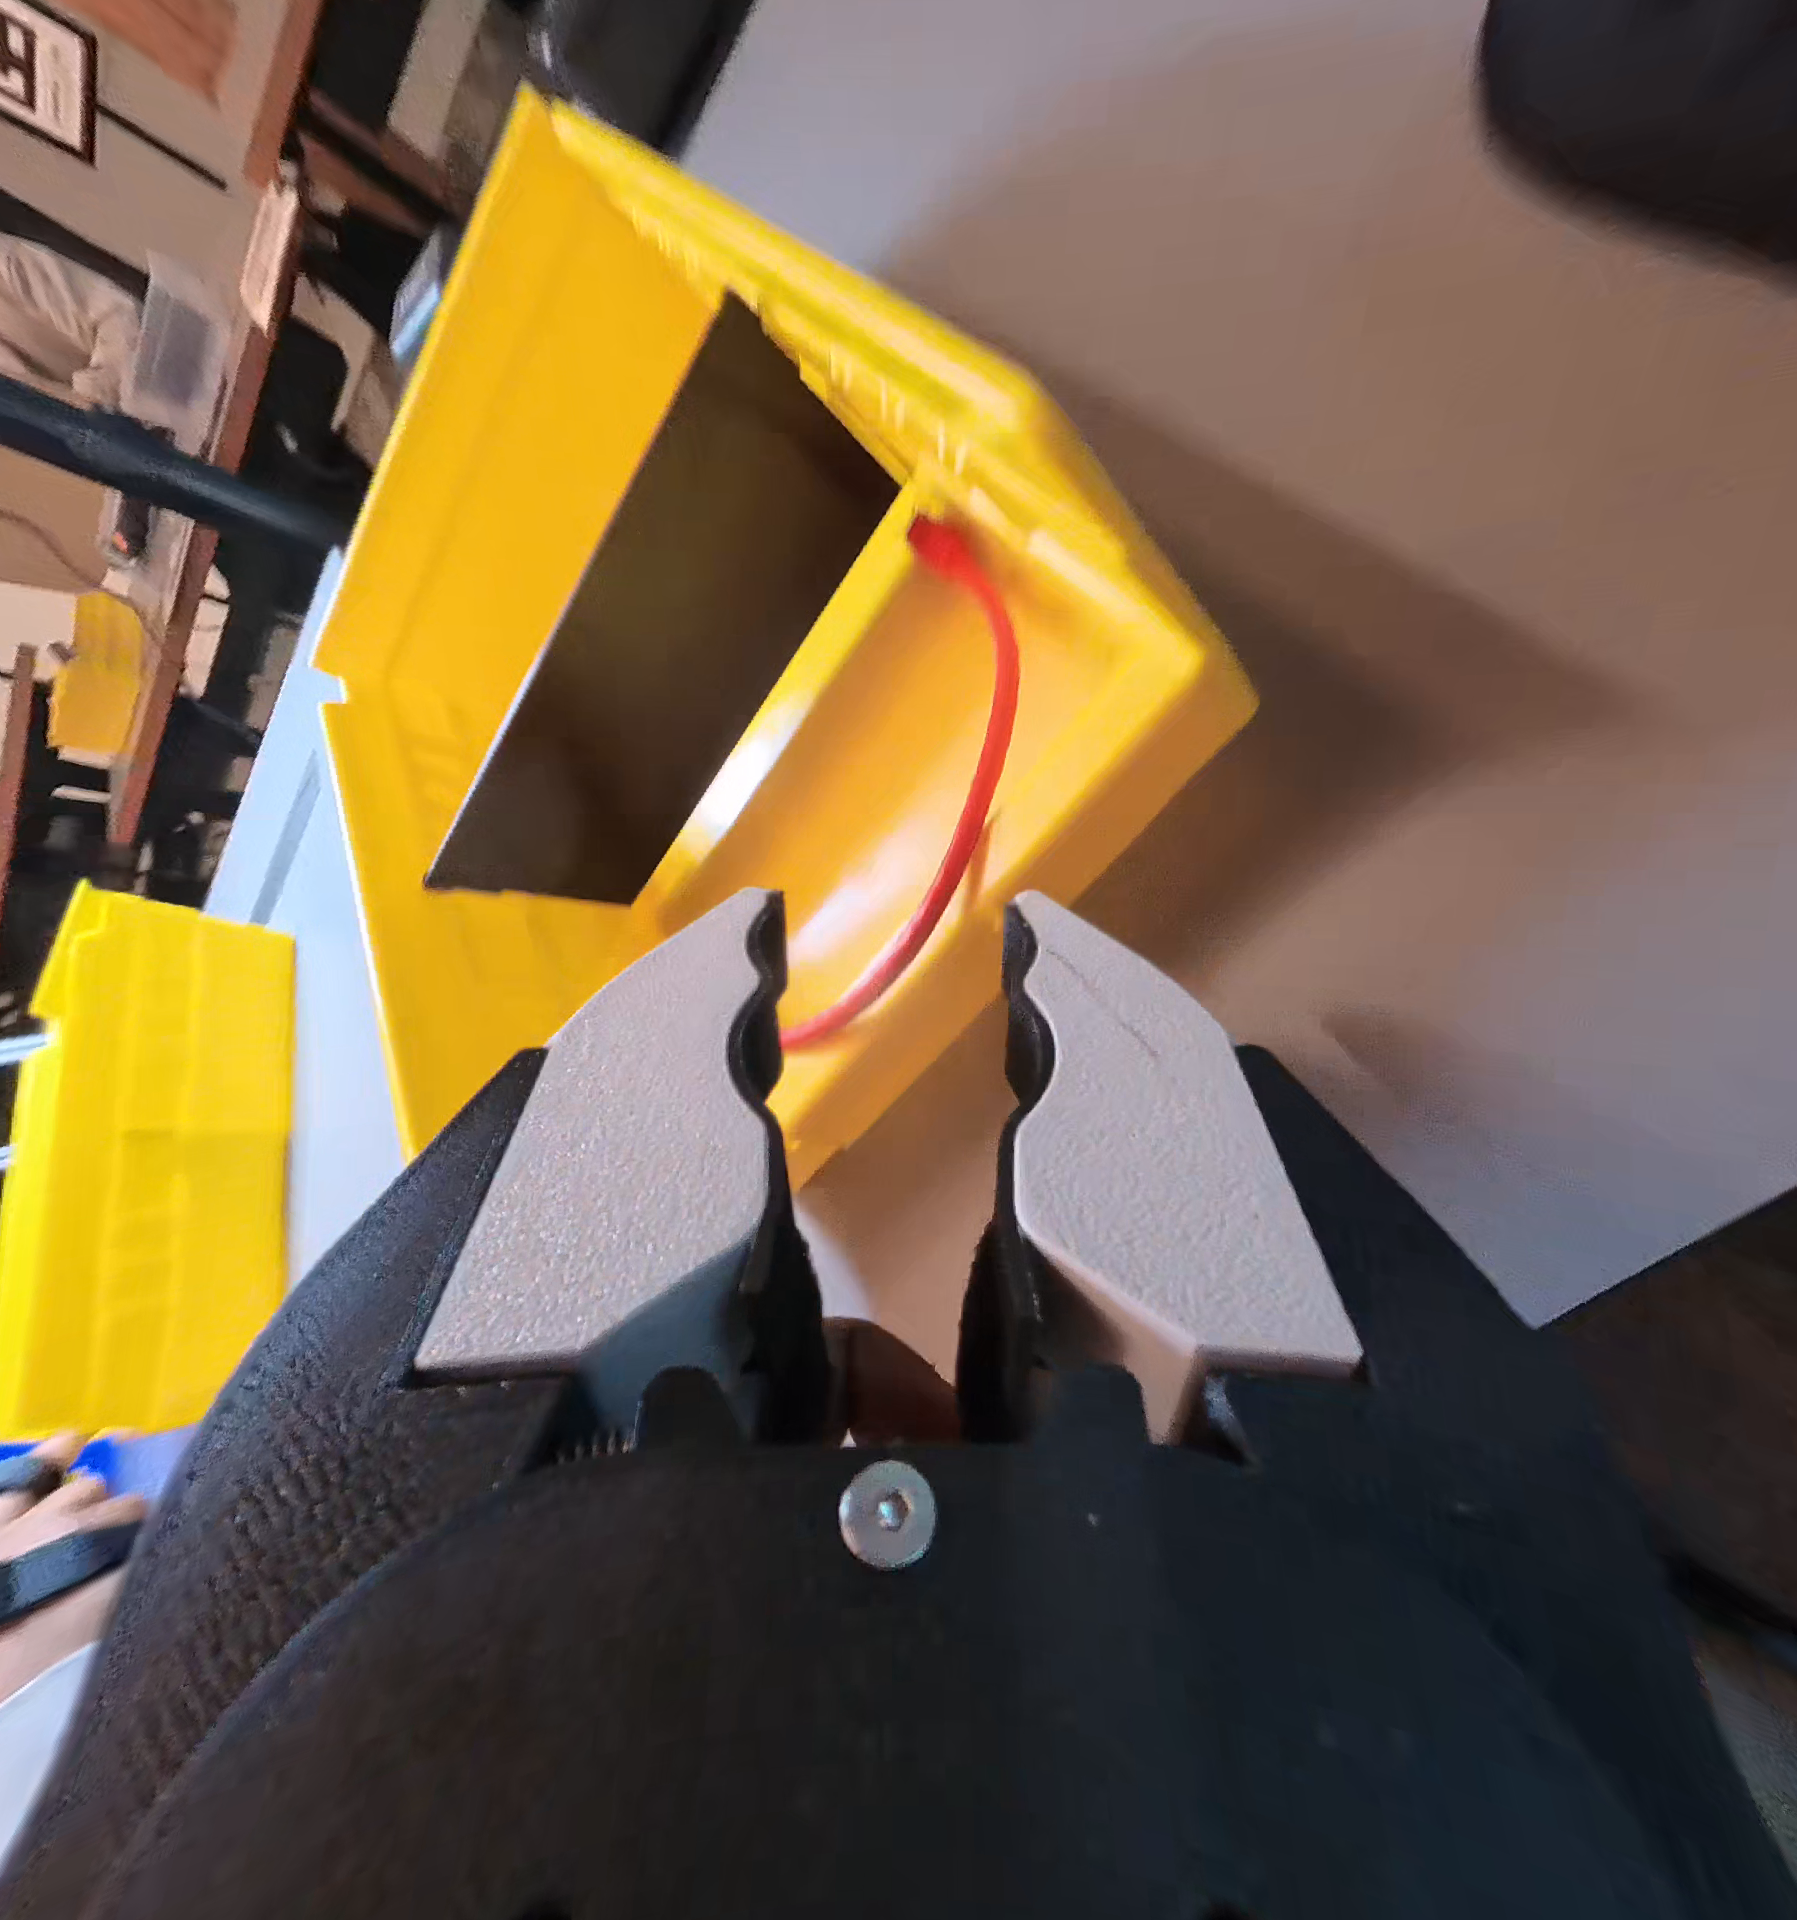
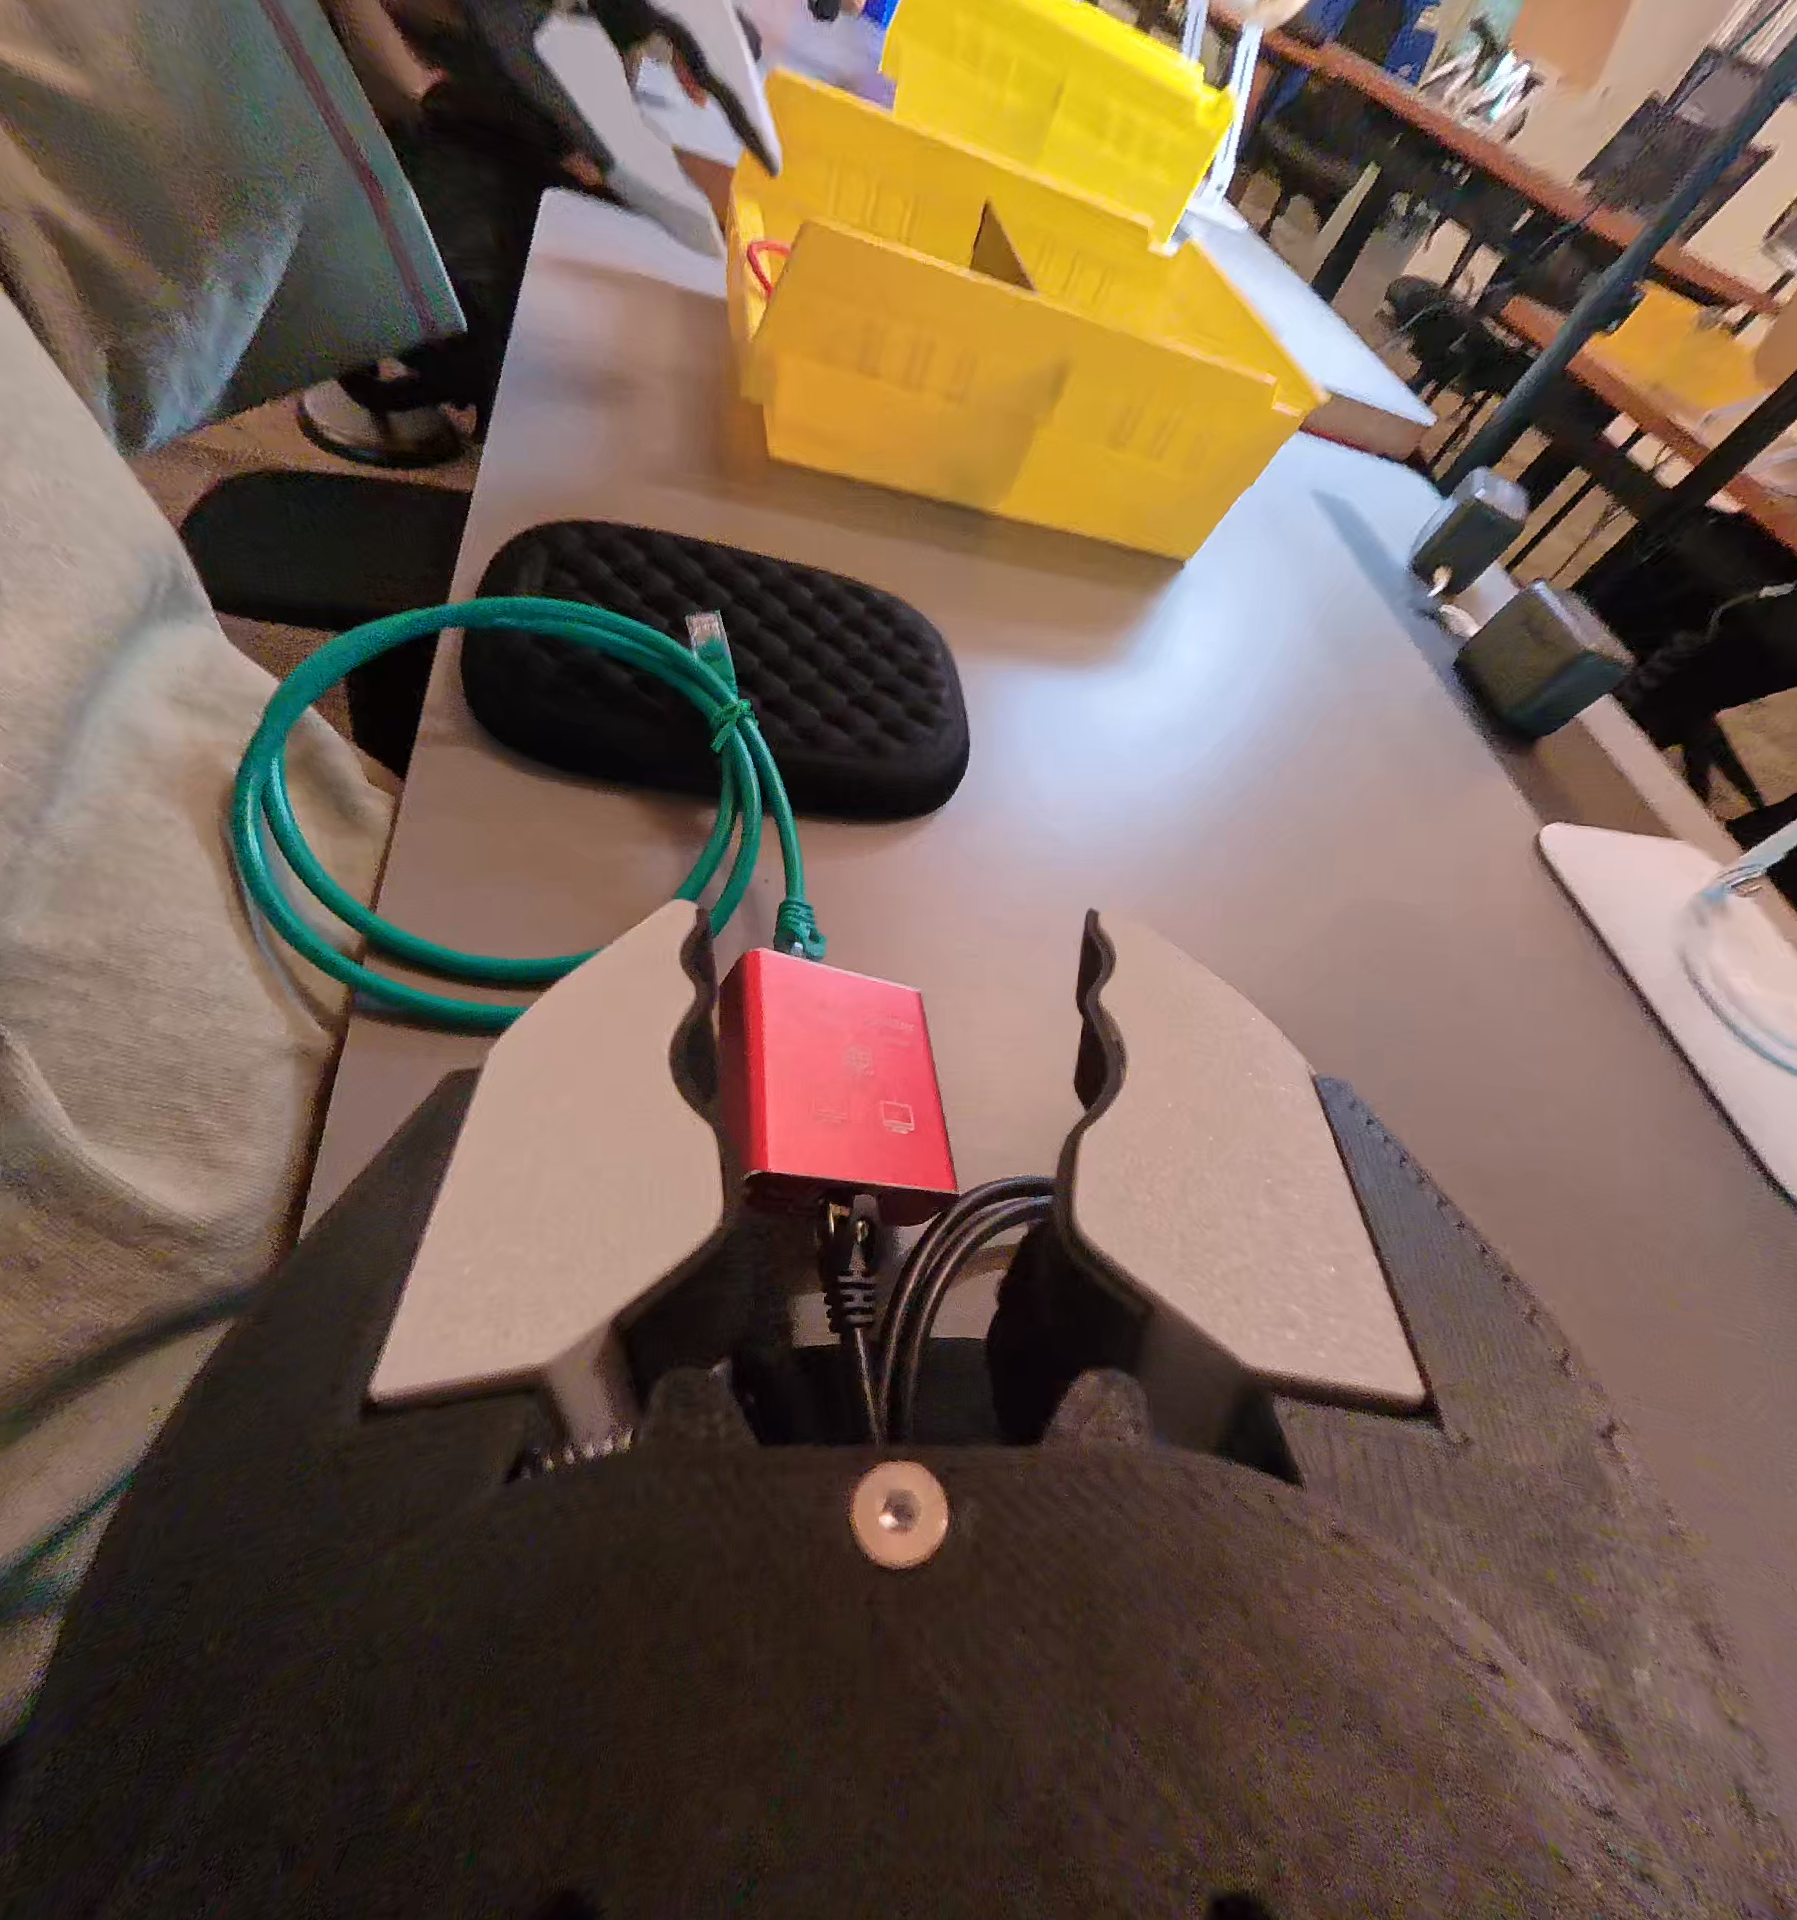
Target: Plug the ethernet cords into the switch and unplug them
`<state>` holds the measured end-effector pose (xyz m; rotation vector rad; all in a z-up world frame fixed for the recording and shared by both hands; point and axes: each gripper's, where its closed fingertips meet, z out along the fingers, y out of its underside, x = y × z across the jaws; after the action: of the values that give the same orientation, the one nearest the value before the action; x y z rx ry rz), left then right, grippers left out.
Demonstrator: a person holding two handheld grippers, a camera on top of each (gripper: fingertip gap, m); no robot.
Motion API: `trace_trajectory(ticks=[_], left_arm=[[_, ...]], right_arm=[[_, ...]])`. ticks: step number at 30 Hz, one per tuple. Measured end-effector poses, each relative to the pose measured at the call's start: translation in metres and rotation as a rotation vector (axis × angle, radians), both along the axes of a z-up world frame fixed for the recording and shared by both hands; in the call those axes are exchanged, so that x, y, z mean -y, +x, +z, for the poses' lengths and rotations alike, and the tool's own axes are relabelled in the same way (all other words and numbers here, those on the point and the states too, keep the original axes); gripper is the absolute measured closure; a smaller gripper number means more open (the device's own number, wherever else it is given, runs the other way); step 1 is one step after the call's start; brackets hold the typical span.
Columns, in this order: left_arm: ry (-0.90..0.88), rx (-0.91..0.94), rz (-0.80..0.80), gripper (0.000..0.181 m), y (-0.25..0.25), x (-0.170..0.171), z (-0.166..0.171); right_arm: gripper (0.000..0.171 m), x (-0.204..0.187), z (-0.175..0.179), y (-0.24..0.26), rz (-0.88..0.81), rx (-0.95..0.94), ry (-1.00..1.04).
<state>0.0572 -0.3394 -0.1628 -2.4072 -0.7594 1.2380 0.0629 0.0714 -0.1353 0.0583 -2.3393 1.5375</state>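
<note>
In the right wrist view, the right hand-held gripper (image 2: 894,997) was seen with its fingers spread apart around a small red switch (image 2: 837,1081) lying on the grey table (image 2: 1237,831), a gap showing at the right finger. A green ethernet cord (image 2: 499,790) was plugged into the switch's far end, its coil hanging partly over the table's left edge and its free plug resting on a black quilted pad (image 2: 769,665). A black cord (image 2: 852,1288) was plugged into the switch's near end. A yellow bin (image 2: 977,416) was seen farther back.

In the left wrist view, the left hand-held gripper (image 1: 889,935) was shown parted and empty, close to the yellow bin (image 1: 520,520), inside which a red ethernet cord (image 1: 993,727) was curled.
</note>
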Motion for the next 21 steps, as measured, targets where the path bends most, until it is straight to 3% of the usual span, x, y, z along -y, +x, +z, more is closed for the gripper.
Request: trace_trajectory(ticks=[4, 10, 12, 14, 21], left_arm=[[-0.099, 0.041, 0.013, 0.143, -0.003, 0.013, -0.021], [0.010, 0.026, -0.040, 0.150, -0.007, 0.005, -0.029], [0.017, 0.015, -0.049, 0.154, -0.006, 0.005, -0.028], [0.005, -0.013, -0.041, 0.171, -0.006, 0.007, -0.020], [-0.005, -0.052, -0.036, 0.173, -0.002, 0.006, -0.002]], right_arm=[[0.108, 0.000, 0.007, 0.002, 0.004, -0.031, -0.034], [0.111, 0.008, -0.002, 0.003, 0.017, -0.039, -0.003], [0.111, 0.009, -0.002, 0.004, 0.019, -0.051, 0.000], [0.111, 0.010, -0.002, 0.003, 0.015, -0.056, -0.001], [0.111, 0.007, 0.001, 0.000, 0.000, -0.080, -0.019]])
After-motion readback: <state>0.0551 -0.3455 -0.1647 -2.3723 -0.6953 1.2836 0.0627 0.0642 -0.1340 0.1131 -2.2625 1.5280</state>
